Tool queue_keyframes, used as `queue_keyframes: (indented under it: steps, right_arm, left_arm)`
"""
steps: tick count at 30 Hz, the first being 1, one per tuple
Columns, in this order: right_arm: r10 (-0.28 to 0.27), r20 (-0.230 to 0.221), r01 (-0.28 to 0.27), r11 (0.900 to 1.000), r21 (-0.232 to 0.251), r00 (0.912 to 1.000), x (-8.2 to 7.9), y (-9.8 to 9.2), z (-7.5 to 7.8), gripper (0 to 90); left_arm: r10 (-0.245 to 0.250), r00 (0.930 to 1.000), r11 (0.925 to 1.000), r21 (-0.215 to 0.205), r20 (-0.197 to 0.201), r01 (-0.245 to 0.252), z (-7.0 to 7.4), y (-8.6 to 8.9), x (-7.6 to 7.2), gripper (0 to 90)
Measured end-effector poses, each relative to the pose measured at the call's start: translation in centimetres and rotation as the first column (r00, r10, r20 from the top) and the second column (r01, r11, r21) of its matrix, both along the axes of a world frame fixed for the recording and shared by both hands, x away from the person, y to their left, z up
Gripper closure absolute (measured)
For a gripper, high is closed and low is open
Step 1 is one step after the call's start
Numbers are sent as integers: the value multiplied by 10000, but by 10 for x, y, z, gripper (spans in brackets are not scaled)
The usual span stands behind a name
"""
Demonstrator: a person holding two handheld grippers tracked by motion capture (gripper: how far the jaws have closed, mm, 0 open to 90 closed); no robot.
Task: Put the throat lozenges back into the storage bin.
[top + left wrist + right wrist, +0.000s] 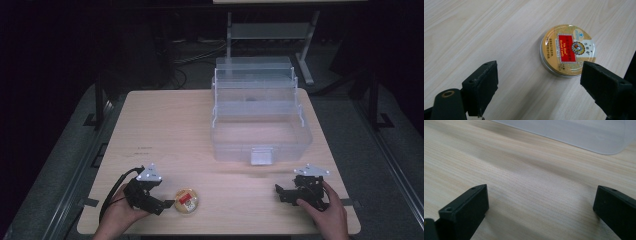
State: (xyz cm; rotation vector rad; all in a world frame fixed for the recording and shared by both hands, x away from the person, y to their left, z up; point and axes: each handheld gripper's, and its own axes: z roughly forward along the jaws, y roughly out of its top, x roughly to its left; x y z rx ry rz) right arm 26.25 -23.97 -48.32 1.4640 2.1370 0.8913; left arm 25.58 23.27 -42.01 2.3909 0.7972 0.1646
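Two grippers sit low over the tabletop [165, 120], one in each hand. Left gripper [159, 204] at the near left edge, jaws spread wide apart, nothing between them. Round yellow tin [187, 201] with a red label lies flat on the tabletop just beside the left jaws' tips, lid up. In the left gripper view the tin [568, 50] is ahead of the jaws and off toward the right-hand one, whose tip overlaps the tin's near edge in the picture; cannot tell if they touch. Left-hand jaw is well apart from it. Right gripper [283, 193] at the near right, held in the right hand [327, 212], jaws apart over bare wood, holding nothing, well apart from the tin. Clear plastic box [260, 135], lid raised, stands on the far right part of the tabletop; its pale bottom edge [584, 135] shows ahead of the right jaws.
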Motion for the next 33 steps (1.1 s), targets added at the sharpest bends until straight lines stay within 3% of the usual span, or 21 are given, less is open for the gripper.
queue_keyframes:
  steps: [18,33]
  right_arm:
    - [2,1,-2,10000,-2,10000,0,0,0,0]
    - [2,0,-2,10000,0,10000,0,0,0,0]
  left_arm:
    - [-544,9985,9985,1,-85,544,1,-22,1,140]
    - [-1118,9932,9933,254,-331,1127,0,-44,5,140]
